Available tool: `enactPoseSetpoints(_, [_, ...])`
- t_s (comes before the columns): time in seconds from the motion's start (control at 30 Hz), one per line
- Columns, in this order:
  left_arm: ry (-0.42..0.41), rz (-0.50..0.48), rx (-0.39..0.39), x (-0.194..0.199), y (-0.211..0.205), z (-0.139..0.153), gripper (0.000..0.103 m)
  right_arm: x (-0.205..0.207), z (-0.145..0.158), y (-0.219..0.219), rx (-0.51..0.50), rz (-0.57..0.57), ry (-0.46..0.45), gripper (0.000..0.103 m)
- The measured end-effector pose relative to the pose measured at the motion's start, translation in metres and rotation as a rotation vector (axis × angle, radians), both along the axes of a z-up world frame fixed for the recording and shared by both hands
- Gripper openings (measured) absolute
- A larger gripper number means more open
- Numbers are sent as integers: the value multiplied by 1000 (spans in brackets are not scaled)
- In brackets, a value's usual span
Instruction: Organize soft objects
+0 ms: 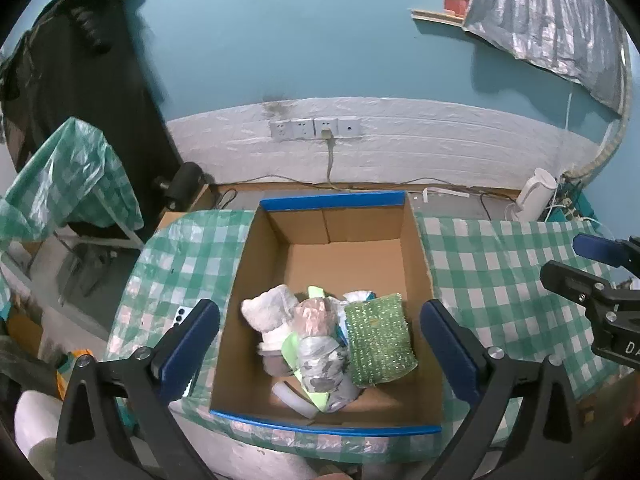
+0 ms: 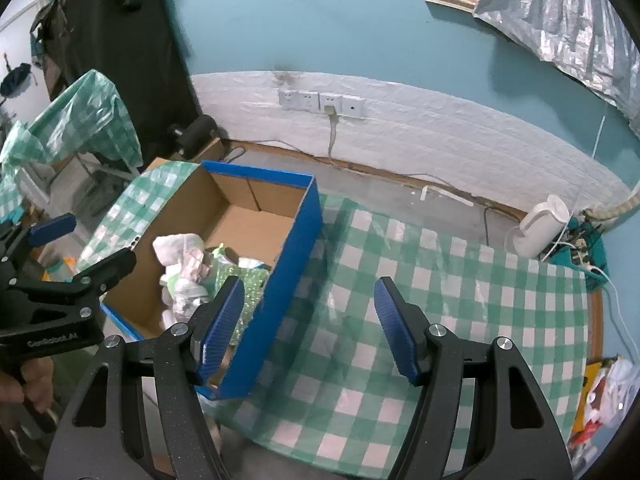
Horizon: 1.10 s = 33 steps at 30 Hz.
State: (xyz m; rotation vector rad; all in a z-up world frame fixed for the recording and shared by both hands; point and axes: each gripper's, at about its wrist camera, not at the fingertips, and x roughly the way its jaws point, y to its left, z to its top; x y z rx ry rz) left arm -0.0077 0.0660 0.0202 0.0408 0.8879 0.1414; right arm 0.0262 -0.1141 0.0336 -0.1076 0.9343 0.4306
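Note:
A cardboard box point(image 1: 348, 256) with blue edges stands on the green checked table; it also shows in the right wrist view point(image 2: 296, 240). In its near half lie several soft things: a white plush point(image 1: 270, 310), a grey-pink bagged bundle point(image 1: 320, 344) and a green glittery sponge point(image 1: 378, 340). My left gripper point(image 1: 320, 344) is open and empty above the box's near end. My right gripper point(image 2: 310, 320) is open and empty over the tablecloth, just right of the box's blue wall. The right gripper shows at the right edge of the left wrist view point(image 1: 592, 272).
The checked tablecloth point(image 2: 460, 300) covers the table to the right of the box. A white kettle point(image 2: 540, 224) and cables sit at the far right corner. A phone point(image 1: 182, 314) lies left of the box. A wall with sockets point(image 1: 316, 128) is behind.

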Motion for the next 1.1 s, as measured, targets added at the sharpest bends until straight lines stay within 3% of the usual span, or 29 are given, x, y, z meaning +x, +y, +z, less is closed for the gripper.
enactPoseSetpoints(0.23, [-14, -49, 31, -1, -17, 3, 101, 2, -2, -12, 9, -28, 2, 67])
enactPoseSetpoints(1.1, [0, -56, 32, 2, -24, -4, 101, 3, -6, -18, 7, -37, 11, 67])
